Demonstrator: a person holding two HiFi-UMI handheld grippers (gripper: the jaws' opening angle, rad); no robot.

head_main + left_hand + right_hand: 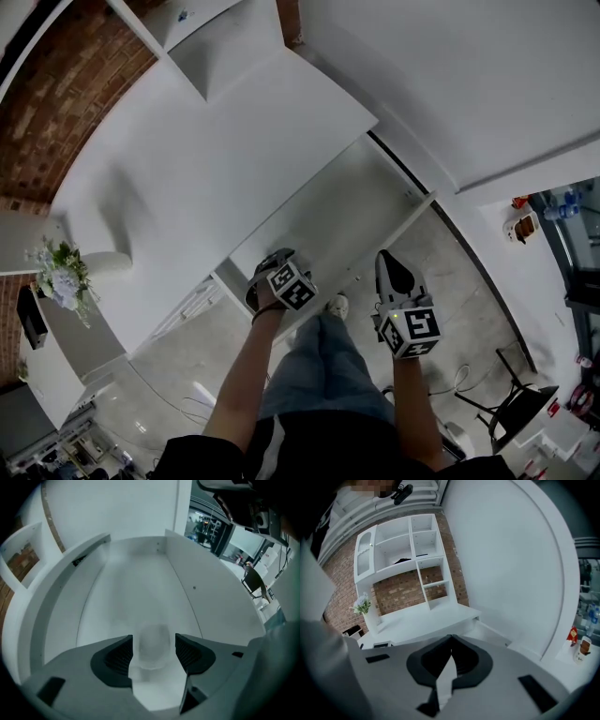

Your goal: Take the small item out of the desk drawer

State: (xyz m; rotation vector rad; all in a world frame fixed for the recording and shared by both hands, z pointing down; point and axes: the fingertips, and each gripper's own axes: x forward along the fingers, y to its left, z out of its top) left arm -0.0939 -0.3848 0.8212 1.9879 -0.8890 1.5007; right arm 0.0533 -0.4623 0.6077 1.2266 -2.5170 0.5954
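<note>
**Q:** White desk (pixel 178 197) before a brick wall (pixel 56 103): what did its open drawer (pixel 140 578) contain?

**A:** The left gripper (pixel 153 649) reached in at the near end. Its jaws were narrowed on a translucent small item (pixel 151 639), and the pads seemed to touch both sides. The right gripper (pixel 451 657) was to the right, jaws together and empty.

**Q:** What was the hazard?

**A:** Probably slippage. The smooth item could drop from a light grip, or catch the drawer's near edge while being lifted.

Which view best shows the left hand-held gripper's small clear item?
Left gripper view: the small clear item sits between the jaws of the left hand-held gripper. The head view hides it behind that gripper; the right gripper view faces elsewhere.
</note>
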